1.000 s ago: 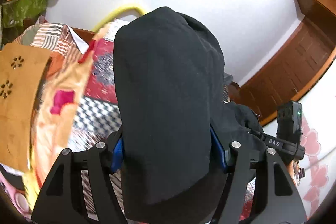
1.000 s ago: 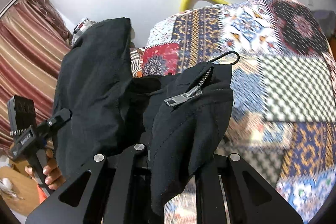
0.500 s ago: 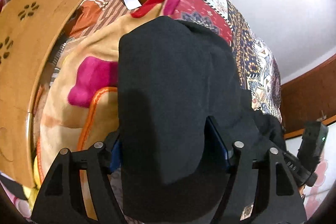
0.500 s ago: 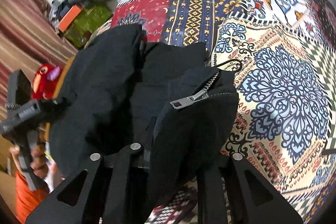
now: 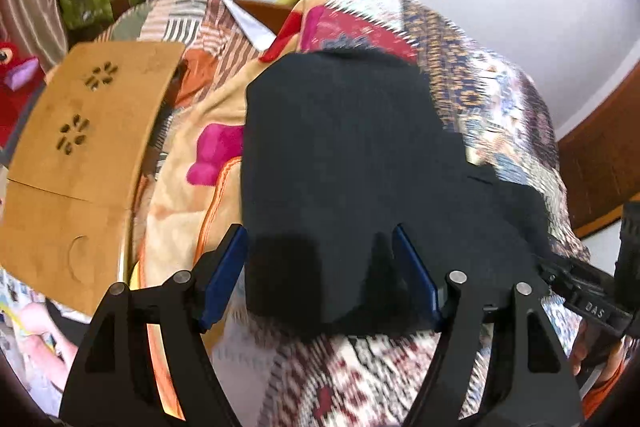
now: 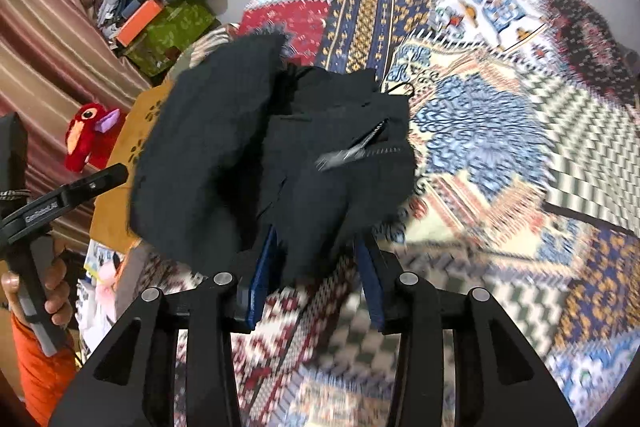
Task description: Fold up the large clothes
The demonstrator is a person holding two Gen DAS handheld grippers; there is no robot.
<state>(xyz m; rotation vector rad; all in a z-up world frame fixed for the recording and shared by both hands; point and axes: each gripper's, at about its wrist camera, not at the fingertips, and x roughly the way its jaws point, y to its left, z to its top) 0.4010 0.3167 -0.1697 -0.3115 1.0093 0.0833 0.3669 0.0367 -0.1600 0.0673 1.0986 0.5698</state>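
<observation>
The bed (image 6: 520,131), under a patchwork quilt (image 6: 472,155), fills most of the room ahead, with a wooden board (image 5: 76,163) off its left edge and a red toy (image 6: 86,137) beyond that. On the quilt, toward the left side of the bed, sits the black garment (image 5: 344,163), bunched into a thick bundle with its zip (image 6: 352,151) facing up.

The left gripper (image 5: 320,279) stands wide, its blue pads (image 5: 224,275) flanking a broad fold of the black cloth; the left pad looks just clear of it, though blur makes the right side hard to judge, so I'd say it no longer grips. The right gripper (image 6: 316,279) has its jaws opening, with a tail of the garment hanging between the pads (image 6: 262,279) and no real pinch on it that I can see.

This looks like the setting-down step: the folded bundle is lowered onto the quilt and let go. Next, I'd expect both grippers to back off cleanly without dragging the cloth, then press or square the bundle.
</observation>
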